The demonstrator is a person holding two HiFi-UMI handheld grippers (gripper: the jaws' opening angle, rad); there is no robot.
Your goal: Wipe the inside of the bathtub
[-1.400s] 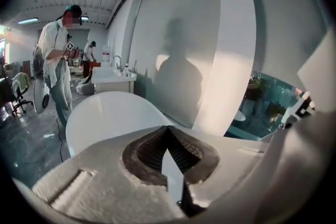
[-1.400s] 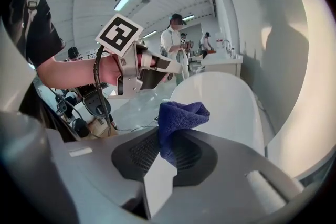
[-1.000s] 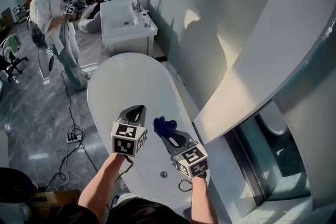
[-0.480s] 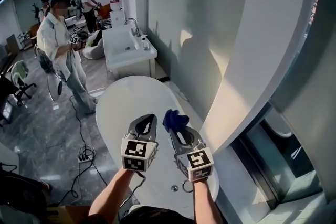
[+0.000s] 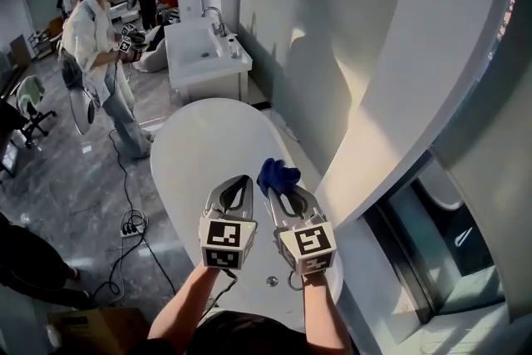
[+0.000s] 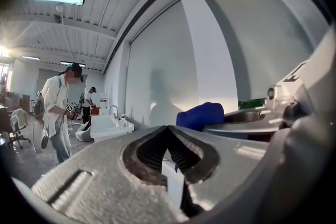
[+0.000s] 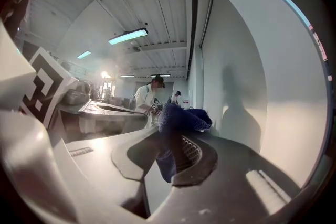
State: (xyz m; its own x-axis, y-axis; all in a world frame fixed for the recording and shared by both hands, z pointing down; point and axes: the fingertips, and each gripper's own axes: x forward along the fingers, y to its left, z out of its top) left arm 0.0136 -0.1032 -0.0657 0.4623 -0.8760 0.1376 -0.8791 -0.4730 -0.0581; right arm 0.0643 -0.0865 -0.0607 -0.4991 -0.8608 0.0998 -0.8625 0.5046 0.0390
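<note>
One long white bathtub [image 5: 195,147] fills the middle of the head view. It is oval, and its far end points toward a white washbasin [image 5: 193,54] that stands against the tall pale wall [image 5: 332,37] on the right. Grey marbled floor [image 5: 66,179] spreads to the left of the tub, and a black cable [image 5: 116,204] trails across it. A person [image 5: 101,46] in a light coat stands on that floor near the washbasin, holding something small in both hands. More people show behind, too far off to describe.

Both grippers are held side by side above the near end of the tub, close together and pointing along its length. The left gripper [image 5: 238,185] has its jaws pressed together at the tips with nothing between them; its own view shows the two tips of the left gripper [image 6: 168,129] meeting over an empty hollow. The right gripper [image 5: 278,190] is pinching a dark blue cloth [image 5: 278,174], which bunches up beyond the jaw tips. In the right gripper view the cloth [image 7: 181,119] is caught between the closed jaws of the right gripper [image 7: 167,136] and hangs down a little into the hollow. From the left gripper view the same cloth [image 6: 200,115] appears as a blue lump just to the right. Whether the cloth touches the tub I cannot tell.

A small round metal drain [image 5: 272,281] sits in the tub's near end, below the right gripper's marker cube.
</note>
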